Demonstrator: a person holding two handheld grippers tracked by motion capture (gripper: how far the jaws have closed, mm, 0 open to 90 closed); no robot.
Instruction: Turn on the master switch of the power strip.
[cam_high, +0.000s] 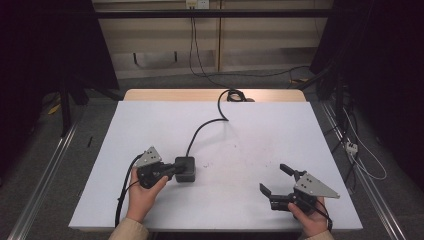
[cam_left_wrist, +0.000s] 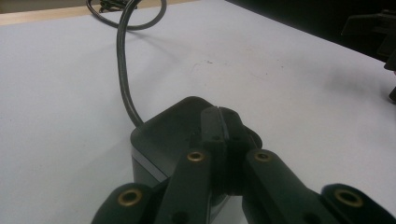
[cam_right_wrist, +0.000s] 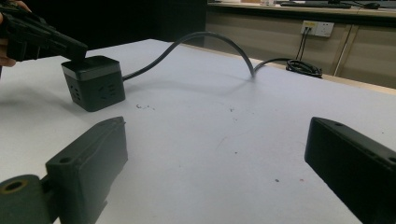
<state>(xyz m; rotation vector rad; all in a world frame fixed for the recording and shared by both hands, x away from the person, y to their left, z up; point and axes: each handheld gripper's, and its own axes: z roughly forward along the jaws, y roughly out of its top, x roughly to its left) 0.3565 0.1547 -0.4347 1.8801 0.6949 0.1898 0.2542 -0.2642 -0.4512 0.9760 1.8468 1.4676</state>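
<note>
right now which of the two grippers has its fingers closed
The left gripper: its fingers are pressed together, tips over the top of the black cube. The right gripper has its fingers spread wide, with only bare table between them.

Left claw (cam_left_wrist: 218, 112) closed, tips on top of black socket cube (cam_left_wrist: 161, 135) w/ cable (cam_left_wrist: 123, 70).

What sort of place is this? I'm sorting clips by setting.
Probably a lab or workshop recording bay: a white-topped table between dark curtains, metal floor rails either side, and loose cables running to wall sockets.
</note>
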